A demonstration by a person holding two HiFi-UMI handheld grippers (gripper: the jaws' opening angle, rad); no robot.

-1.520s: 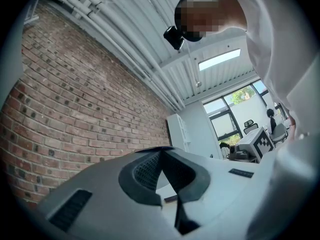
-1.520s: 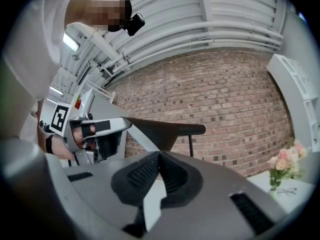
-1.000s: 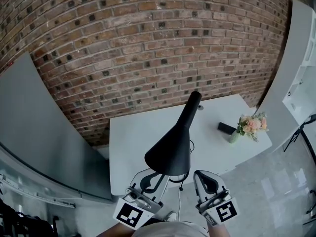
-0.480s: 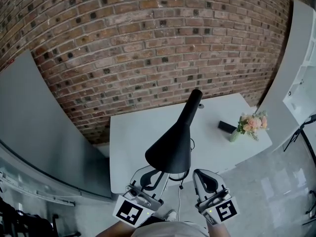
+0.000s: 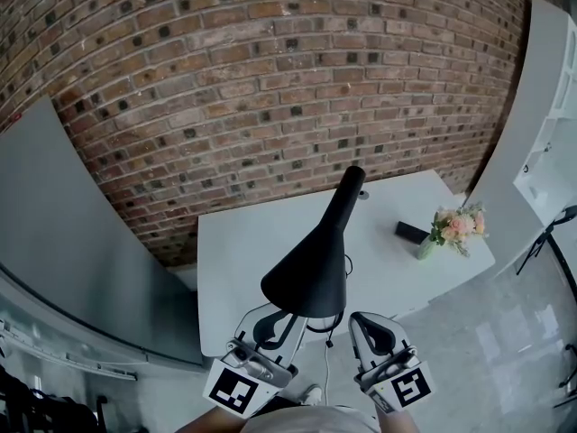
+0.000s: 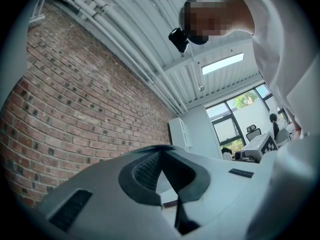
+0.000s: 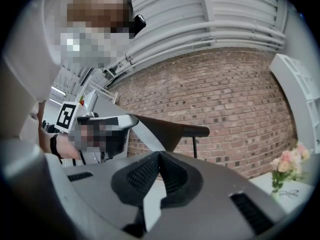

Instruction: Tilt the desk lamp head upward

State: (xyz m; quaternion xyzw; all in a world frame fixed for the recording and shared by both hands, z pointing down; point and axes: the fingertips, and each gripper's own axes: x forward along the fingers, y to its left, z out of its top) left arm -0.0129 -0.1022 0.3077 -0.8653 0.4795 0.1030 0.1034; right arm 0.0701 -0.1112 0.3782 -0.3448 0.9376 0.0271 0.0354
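Observation:
The black desk lamp [image 5: 311, 273] stands on the white table [image 5: 243, 242]. Its cone-shaped head hangs low over the near edge and its neck [image 5: 345, 192] slopes up toward the brick wall. My left gripper [image 5: 270, 321] sits just under the head's near-left rim, and my right gripper [image 5: 370, 325] is just right of the rim. In the left gripper view the left gripper [image 6: 161, 156] is shut and empty, with no lamp in sight. In the right gripper view the right gripper [image 7: 159, 156] is also shut and empty, with the lamp head [image 7: 167, 130] beyond it.
A small vase of pink flowers [image 5: 453, 229] and a black block [image 5: 412, 233] stand at the table's right end. A brick wall [image 5: 270, 79] rises behind the table. Grey panels flank it on the left [image 5: 63, 242] and right [image 5: 532, 115].

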